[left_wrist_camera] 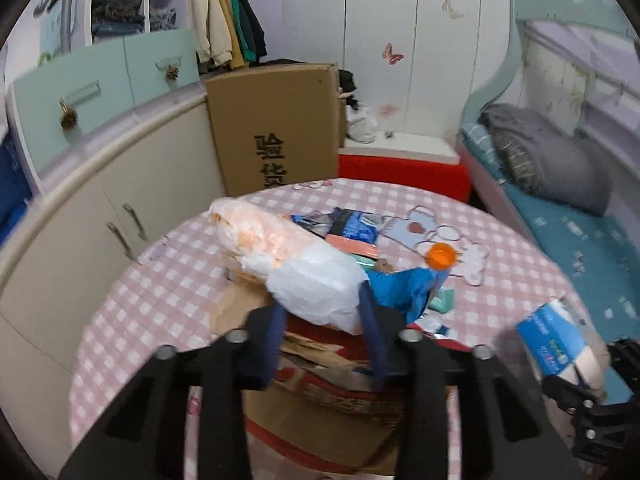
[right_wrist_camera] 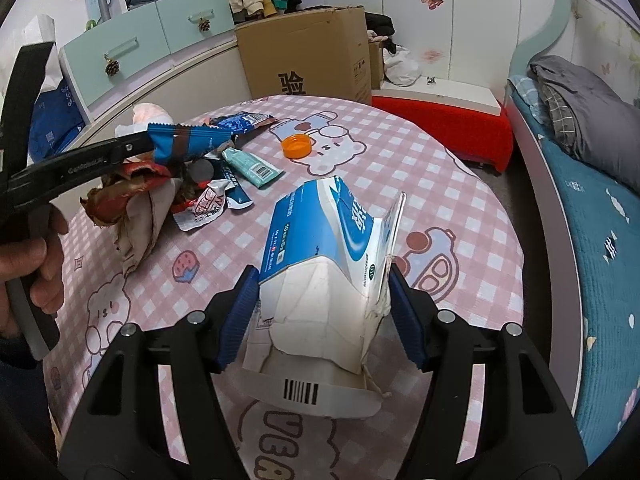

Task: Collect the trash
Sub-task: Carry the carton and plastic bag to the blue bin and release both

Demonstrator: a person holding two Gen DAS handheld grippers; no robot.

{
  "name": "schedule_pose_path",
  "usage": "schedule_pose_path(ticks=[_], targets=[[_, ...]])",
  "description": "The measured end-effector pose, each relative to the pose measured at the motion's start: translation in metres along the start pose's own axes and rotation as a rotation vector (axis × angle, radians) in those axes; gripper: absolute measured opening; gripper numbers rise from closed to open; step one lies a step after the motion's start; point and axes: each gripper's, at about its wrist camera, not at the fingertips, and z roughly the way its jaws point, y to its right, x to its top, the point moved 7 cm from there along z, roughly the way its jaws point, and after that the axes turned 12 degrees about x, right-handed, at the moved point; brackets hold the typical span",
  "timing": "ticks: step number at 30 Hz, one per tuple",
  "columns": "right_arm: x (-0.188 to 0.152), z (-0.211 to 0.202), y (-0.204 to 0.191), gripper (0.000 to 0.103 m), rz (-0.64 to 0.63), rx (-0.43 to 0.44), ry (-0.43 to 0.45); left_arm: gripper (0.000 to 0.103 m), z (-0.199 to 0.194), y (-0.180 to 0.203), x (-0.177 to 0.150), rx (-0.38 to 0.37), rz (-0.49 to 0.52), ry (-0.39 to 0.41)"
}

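Right gripper (right_wrist_camera: 324,316) is pinching the torn blue-white carton (right_wrist_camera: 324,264) between its jaws, lifted clear of the table (right_wrist_camera: 460,184).

Left gripper (left_wrist_camera: 324,320) is clamping a blue wrapper (right_wrist_camera: 188,144) at the jaw tips, with a white plastic bag (left_wrist_camera: 304,276) bulging just ahead; can't tell if the bag is gripped too.

Still lying ahead of the jaws: orange cap (right_wrist_camera: 297,146), teal tube (right_wrist_camera: 252,168), red-white wrappers (right_wrist_camera: 204,206), crumpled brown paper bag (right_wrist_camera: 136,216). No bin in view. Judging roughly early-to-mid: two pieces in hand, most still to collect.
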Motion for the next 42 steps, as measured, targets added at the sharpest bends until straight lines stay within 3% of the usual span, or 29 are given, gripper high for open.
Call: schedule_pose_path(ticks=[1, 3, 7, 16, 21, 26, 32, 37, 42], targets=[[0.000, -0.001, 0.000, 0.063, 0.001, -0.001, 0.002, 0.019, 0.000, -0.002, 0.001, 0.001, -0.007, 0.004], [0.001, -0.004, 0.000, 0.063, 0.002, -0.003, 0.007, 0.014, -0.005, -0.007, -0.001, -0.005, -0.021, 0.022], [0.002, -0.010, 0.001, 0.063, 0.006, -0.005, 0.019, 0.010, -0.015, -0.016, -0.004, -0.021, -0.043, 0.050], [0.007, -0.038, 0.012, 0.063, 0.044, 0.018, 0.092, 0.009, -0.071, -0.028, 0.001, -0.057, -0.092, 0.178], [0.010, -0.069, 0.024, 0.063, 0.075, 0.058, 0.165, 0.009, -0.121, -0.009, 0.003, -0.103, -0.073, 0.276], [0.003, -0.104, 0.051, 0.063, 0.112, 0.058, 0.229, 0.009, -0.164, 0.040, -0.005, -0.196, -0.014, 0.325], [-0.032, -0.142, 0.122, 0.063, 0.252, 0.024, 0.265, 0.009, -0.197, 0.143, -0.040, -0.365, 0.116, 0.321], [-0.077, -0.163, 0.186, 0.063, 0.384, -0.018, 0.269, 0.009, -0.196, 0.235, -0.086, -0.496, 0.234, 0.246], [-0.134, -0.160, 0.252, 0.064, 0.526, -0.064, 0.219, 0.009, -0.170, 0.322, -0.147, -0.586, 0.361, 0.111]])
